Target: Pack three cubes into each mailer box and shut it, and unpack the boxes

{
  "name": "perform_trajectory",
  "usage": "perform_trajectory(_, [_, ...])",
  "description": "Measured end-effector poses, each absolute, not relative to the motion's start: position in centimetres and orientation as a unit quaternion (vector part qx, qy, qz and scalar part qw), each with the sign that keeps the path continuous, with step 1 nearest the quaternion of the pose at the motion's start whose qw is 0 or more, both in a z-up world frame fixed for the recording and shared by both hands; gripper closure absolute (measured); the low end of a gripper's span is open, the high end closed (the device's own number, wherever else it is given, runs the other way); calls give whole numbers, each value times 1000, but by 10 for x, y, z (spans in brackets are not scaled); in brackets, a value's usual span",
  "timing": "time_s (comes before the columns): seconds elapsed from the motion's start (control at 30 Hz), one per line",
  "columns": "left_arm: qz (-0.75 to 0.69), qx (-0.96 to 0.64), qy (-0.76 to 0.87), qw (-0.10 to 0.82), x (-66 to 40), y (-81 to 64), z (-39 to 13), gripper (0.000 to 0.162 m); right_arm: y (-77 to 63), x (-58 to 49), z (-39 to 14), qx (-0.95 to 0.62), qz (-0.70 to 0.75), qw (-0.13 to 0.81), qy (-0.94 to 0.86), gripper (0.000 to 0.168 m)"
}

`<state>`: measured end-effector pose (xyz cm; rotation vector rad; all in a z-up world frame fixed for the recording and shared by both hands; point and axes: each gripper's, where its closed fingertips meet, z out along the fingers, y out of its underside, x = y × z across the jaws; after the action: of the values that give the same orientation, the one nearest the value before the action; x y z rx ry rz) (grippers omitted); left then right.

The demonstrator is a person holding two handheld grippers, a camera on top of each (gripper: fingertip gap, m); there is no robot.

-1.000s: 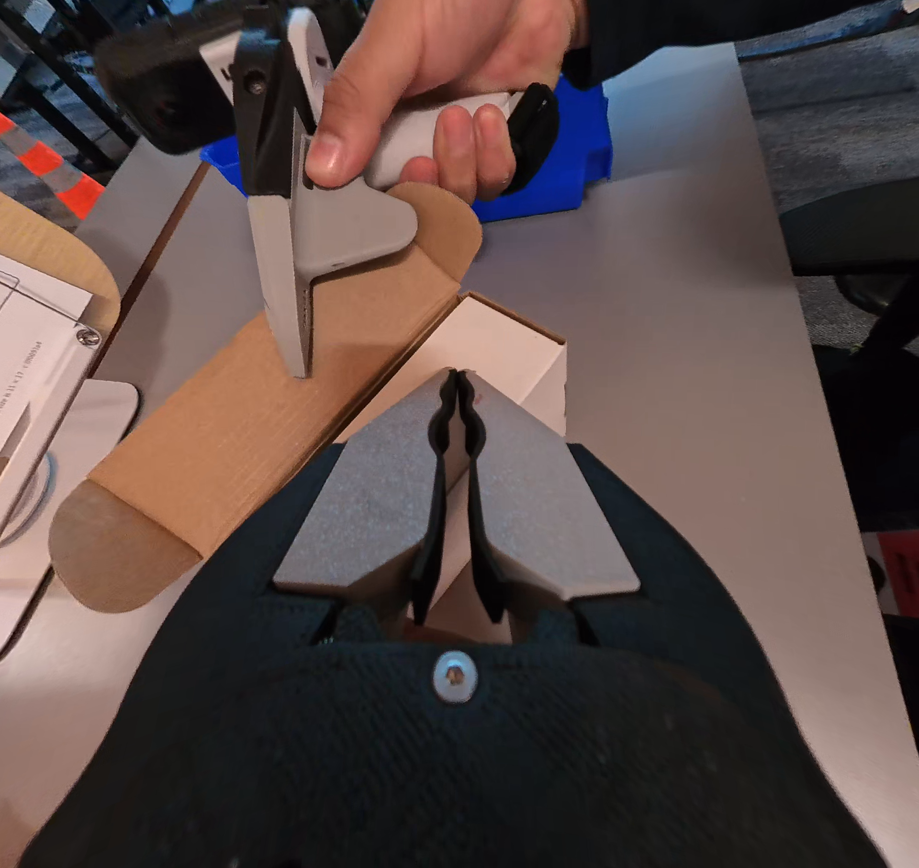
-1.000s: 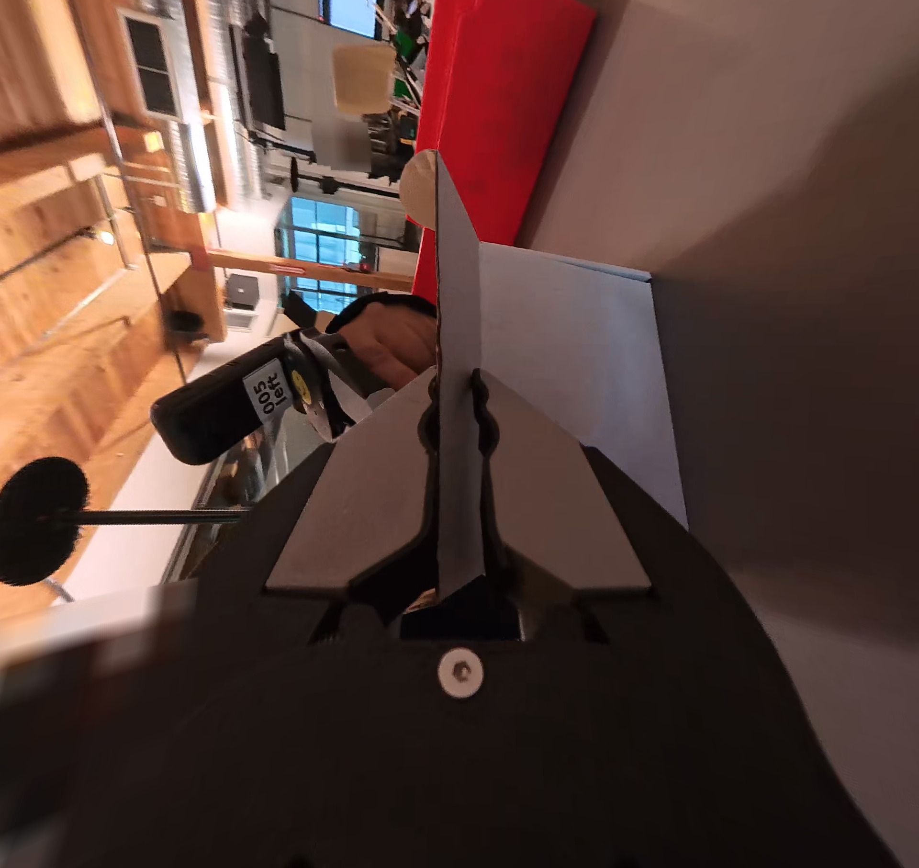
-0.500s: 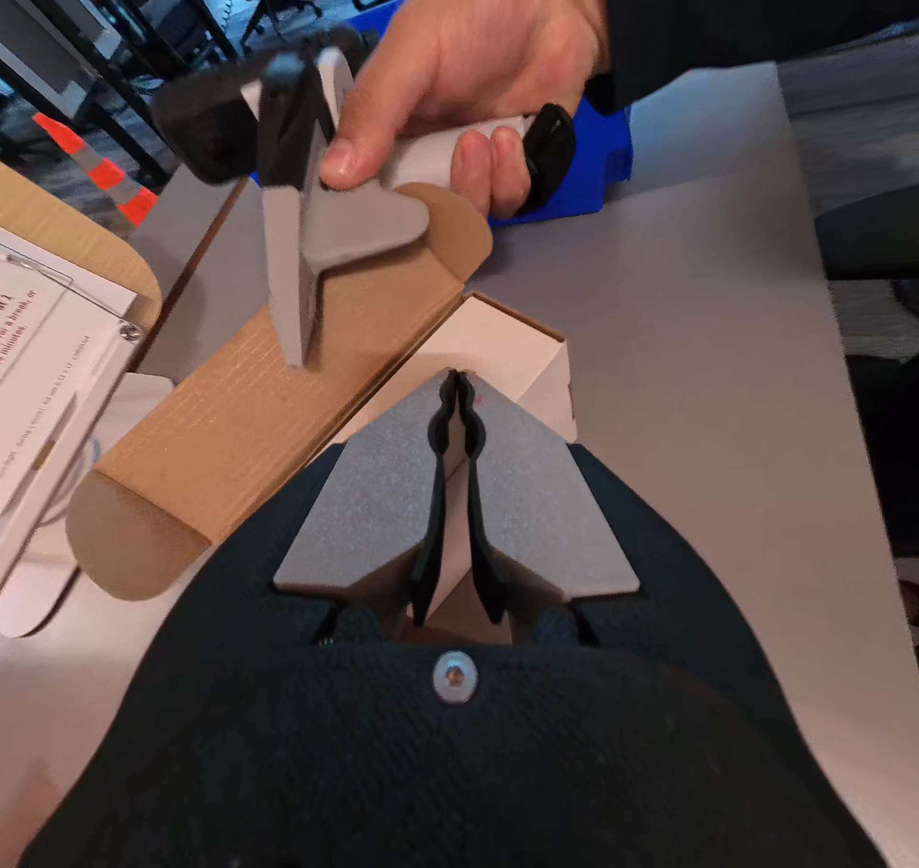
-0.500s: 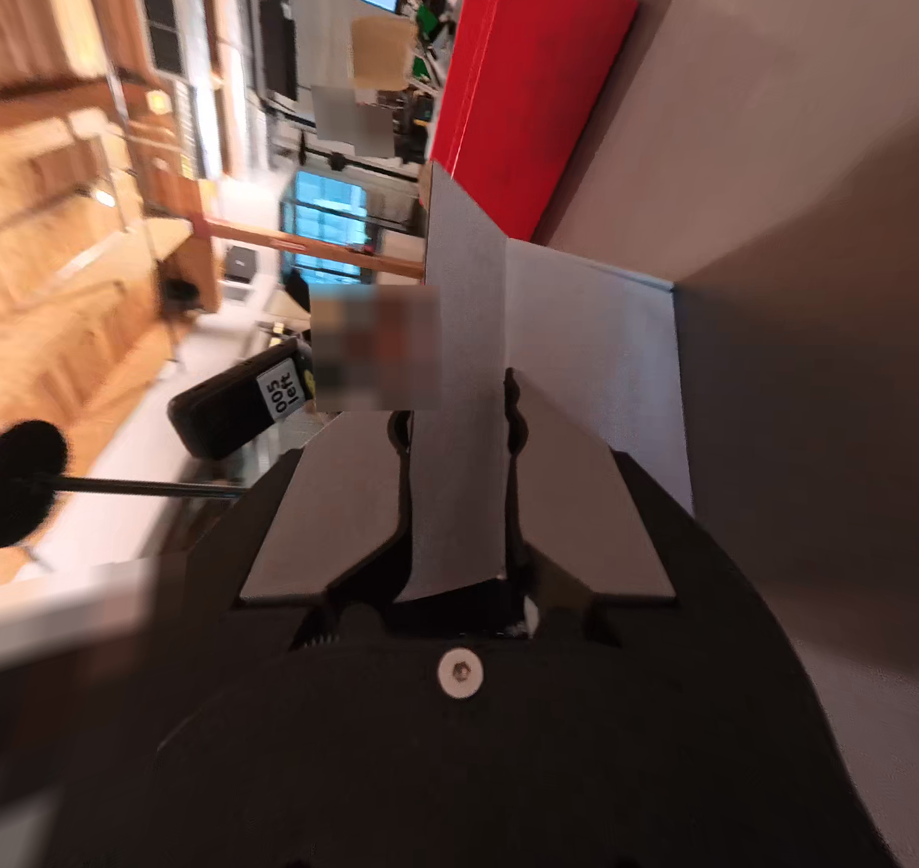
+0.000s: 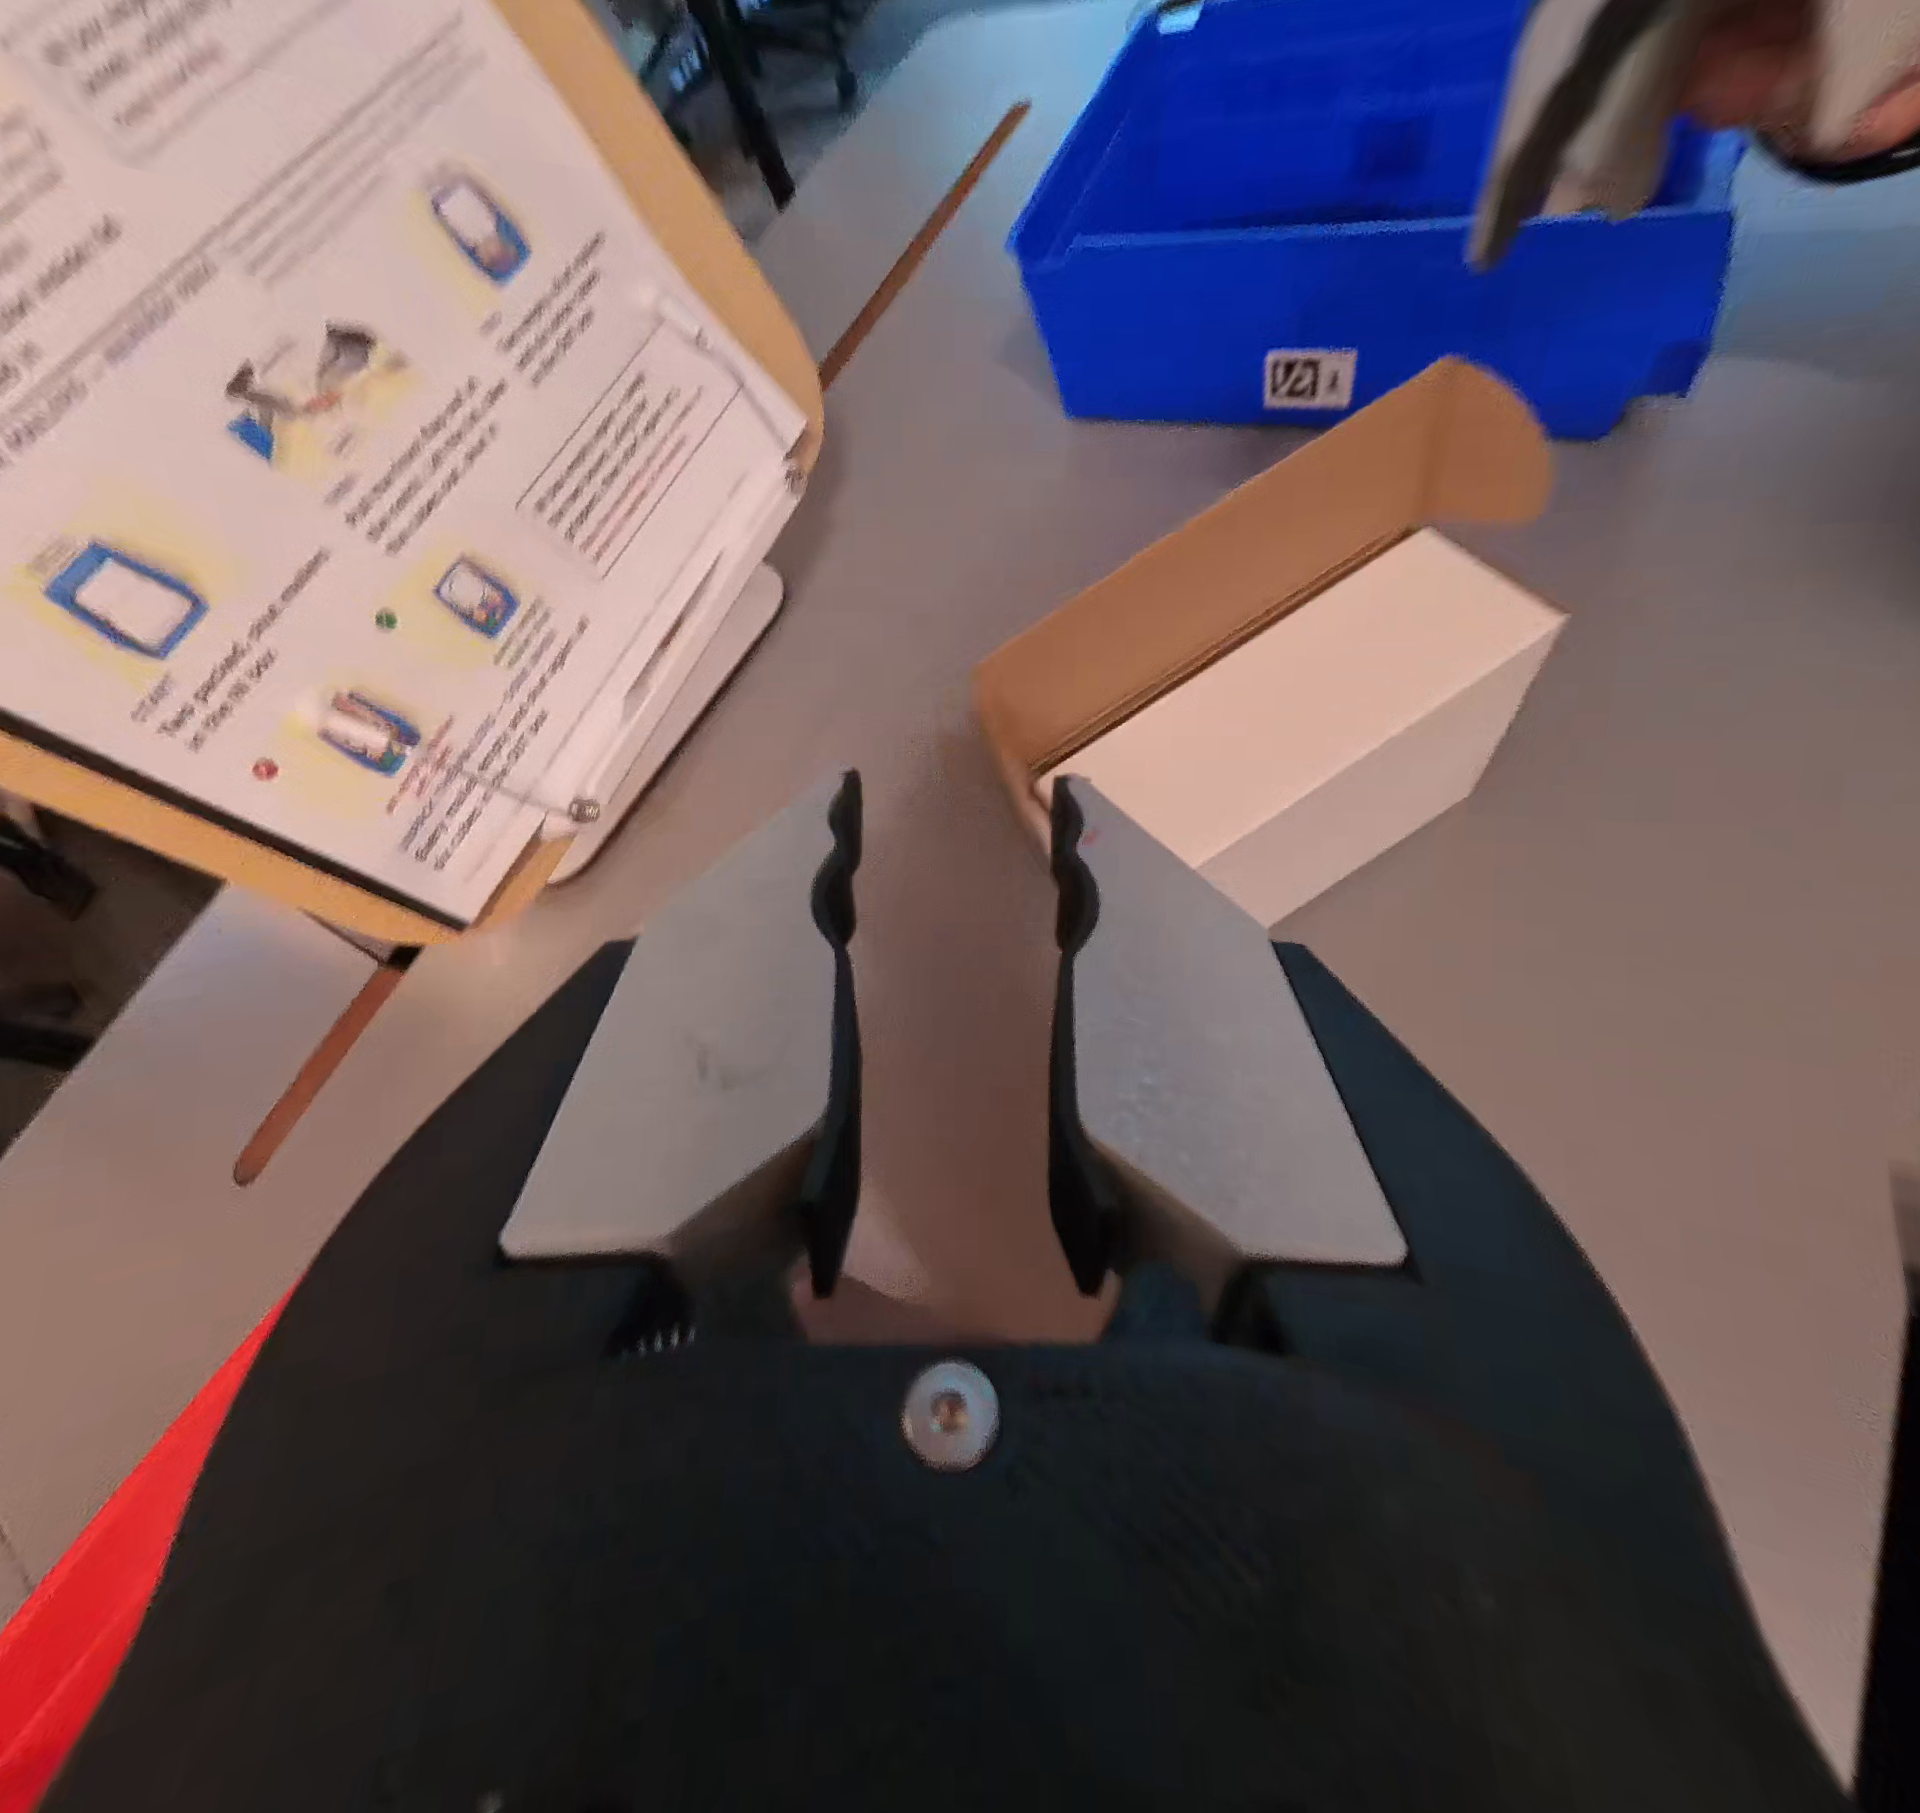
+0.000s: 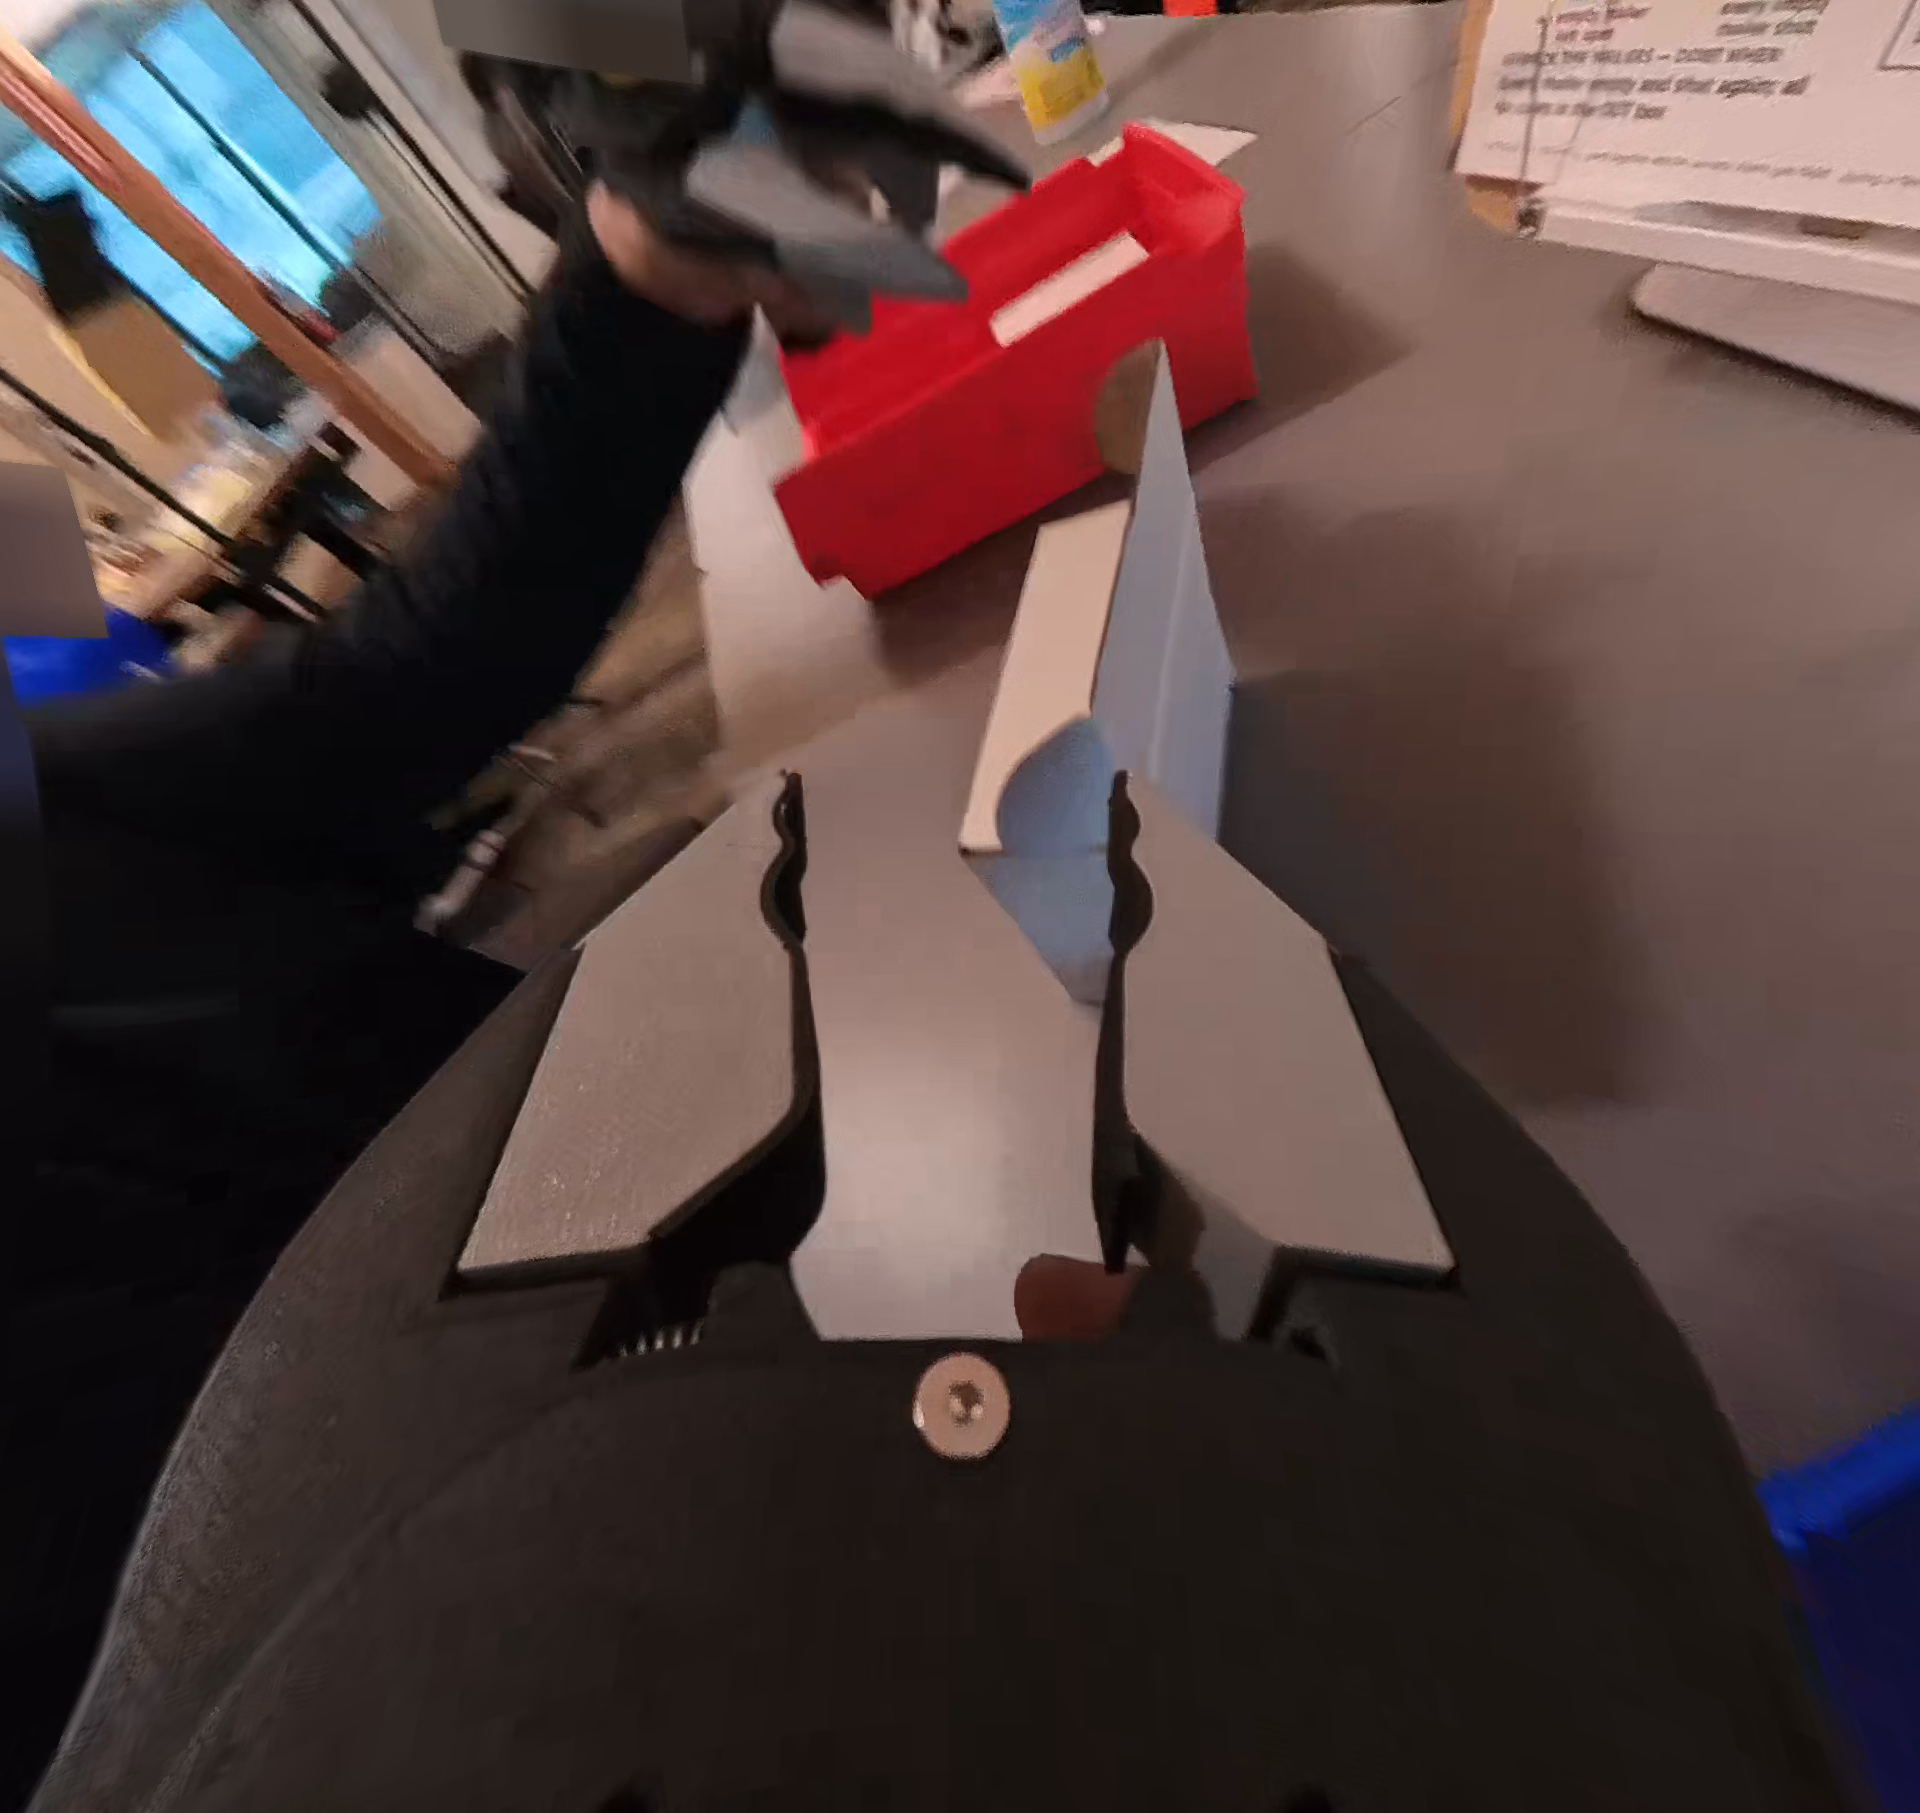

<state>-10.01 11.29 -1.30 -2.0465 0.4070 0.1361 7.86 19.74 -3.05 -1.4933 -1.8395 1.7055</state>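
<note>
A white mailer box (image 5: 1340,693) lies on the grey table (image 5: 1621,932), with its brown-lined lid flap (image 5: 1247,537) raised along its far-left side. My left gripper (image 5: 954,807) is open and empty, just left of the box's near corner. My right gripper (image 6: 954,807) is open and empty, with the upright lid (image 6: 1164,620) just beyond its right finger. The left gripper (image 6: 982,231) also shows blurred in the right wrist view, held high over the red bin. The right gripper (image 5: 1558,153) shows blurred over the blue bin. No cubes show.
A blue bin (image 5: 1299,309) stands behind the box and a red bin (image 6: 997,433) to its other side. An instruction board on a stand (image 5: 364,361) rises at the left. A wipes canister (image 6: 1049,49) stands far back. A dark sleeve (image 6: 468,600) reaches across. Across from one pair of fingers to the other is roughly 20 cm.
Both grippers have let go of the box, opened and drawn back. The left was shut at the box and the right was shut on the lid flap. The right view has turned upright.
</note>
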Motion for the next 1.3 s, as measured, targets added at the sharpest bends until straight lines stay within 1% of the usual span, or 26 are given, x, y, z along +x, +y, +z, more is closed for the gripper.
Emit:
perform_trajectory(0.03, [48,-855,171,487,-111,114,-17,129,197,81,-38,-506,558,129,-645,112])
perform_trajectory(0.13, [43,-875,203,438,-134,125,-34,129,195,80,-51,-489,510,157,-691,106])
perform_trajectory(0.23, [15,-879,262,399,-128,138,-53,129,197,69,-57,-457,462,179,-738,106])
perform_trajectory(0.3, [16,-881,299,366,-128,146,-69,132,203,61,-65,-432,426,194,-771,109])
perform_trajectory(0.37, [-4,-869,337,363,-121,152,-76,136,201,58,-68,-396,422,185,-794,112])
perform_trajectory(0.47, [-50,-850,362,379,-111,160,-72,134,192,56,-62,-345,441,165,-812,118])
perform_trajectory(0.53, [-98,-840,374,382,-100,160,-70,135,191,53,-61,-327,441,157,-821,118])
perform_trajectory(0.67, [-122,-839,403,345,-95,161,-87,136,194,47,-69,-316,433,145,-831,116])
perform_trajectory(0.8, [-130,-828,416,353,-89,170,-90,144,197,41,-69,-309,449,146,-826,123])
perform_trajectory(0.87, [-143,-821,415,366,-84,175,-86,156,197,40,-67,-306,460,142,-821,132])
perform_trajectory(0.9, [-145,-819,413,371,-82,177,-85,162,198,39,-67,-308,463,140,-819,134])
perform_trajectory(1.0, [-140,-818,420,367,-79,180,-90,162,201,38,-69,-320,470,134,-811,137])
perform_trajectory(1.07, [-148,-817,419,367,-76,181,-89,162,205,38,-69,-332,470,136,-806,141])
perform_trajectory(1.13, [-146,-816,425,363,-72,179,-89,162,212,36,-71,-347,458,154,-803,152])
perform_trajectory(1.17, [-142,-815,431,360,-71,177,-89,162,214,35,-72,-352,453,163,-803,155])
perform_trajectory(1.3, [-113,-821,441,345,-70,176,-91,162,218,33,-74,-358,438,189,-803,159])
